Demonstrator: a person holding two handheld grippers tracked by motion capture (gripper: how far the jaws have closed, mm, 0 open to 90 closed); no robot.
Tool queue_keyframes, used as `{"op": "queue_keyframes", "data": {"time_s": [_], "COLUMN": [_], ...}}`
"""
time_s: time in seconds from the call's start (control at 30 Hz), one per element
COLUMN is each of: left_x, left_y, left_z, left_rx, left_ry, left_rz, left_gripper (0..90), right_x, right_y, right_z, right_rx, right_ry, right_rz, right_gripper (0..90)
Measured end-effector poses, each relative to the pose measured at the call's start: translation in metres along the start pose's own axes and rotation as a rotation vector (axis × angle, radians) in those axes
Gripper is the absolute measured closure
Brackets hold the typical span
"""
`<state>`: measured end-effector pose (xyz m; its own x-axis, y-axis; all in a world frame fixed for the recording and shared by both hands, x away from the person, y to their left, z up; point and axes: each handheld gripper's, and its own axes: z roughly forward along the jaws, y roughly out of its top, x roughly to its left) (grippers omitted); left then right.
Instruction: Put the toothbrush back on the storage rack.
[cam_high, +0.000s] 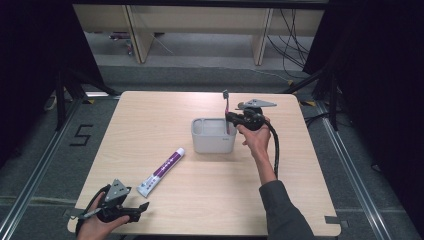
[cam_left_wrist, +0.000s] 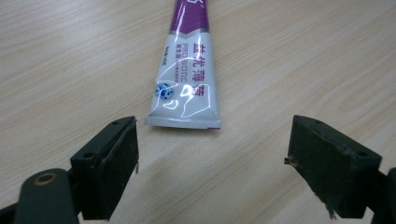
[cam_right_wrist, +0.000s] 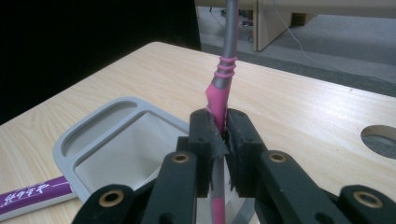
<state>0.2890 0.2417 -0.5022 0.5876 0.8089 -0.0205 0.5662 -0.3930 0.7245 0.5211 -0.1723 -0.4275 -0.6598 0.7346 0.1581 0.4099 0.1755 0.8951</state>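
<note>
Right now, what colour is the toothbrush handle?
Pink and grey toothbrush handle, clearest in the right gripper view.

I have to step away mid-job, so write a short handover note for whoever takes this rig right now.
Right tool: shut on the pink and grey toothbrush, held upright over the grey holder.
Left tool: open, resting at the table's near edge, jaws facing the toothpaste tube's crimped end, not touching it.
Done: toothbrush picked up and brought to the holder.
Left: probably lower and release the toothbrush into the holder, then grasp the tube.
</note>
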Motion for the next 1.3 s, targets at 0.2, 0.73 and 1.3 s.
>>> {"op": "queue_keyframes", "data": {"time_s": [0.2,0.73,1.3], "left_x": [0.000,0.000,0.000], "left_y": [0.000,0.000,0.000], "left_z": [0.001,0.000,0.000], "left_rx": [-0.007,-0.004,-0.002], "left_ry": [-0.005,-0.003,0.005], "left_rz": [0.000,0.003,-0.001], "left_gripper": [15.9,15.9,15.9], "right_x": [0.004,-0.001,0.007], "right_y": [0.000,-0.008,-0.017], "right_z": [0.000,-0.006,-0.046], "right_rx": [0.015,0.017,0.007], "right_ry": [-0.007,0.000,0.008], "right_rz": [-0.003,0.016,0.028], "right_gripper": [81.7,74.1,38.9]}}
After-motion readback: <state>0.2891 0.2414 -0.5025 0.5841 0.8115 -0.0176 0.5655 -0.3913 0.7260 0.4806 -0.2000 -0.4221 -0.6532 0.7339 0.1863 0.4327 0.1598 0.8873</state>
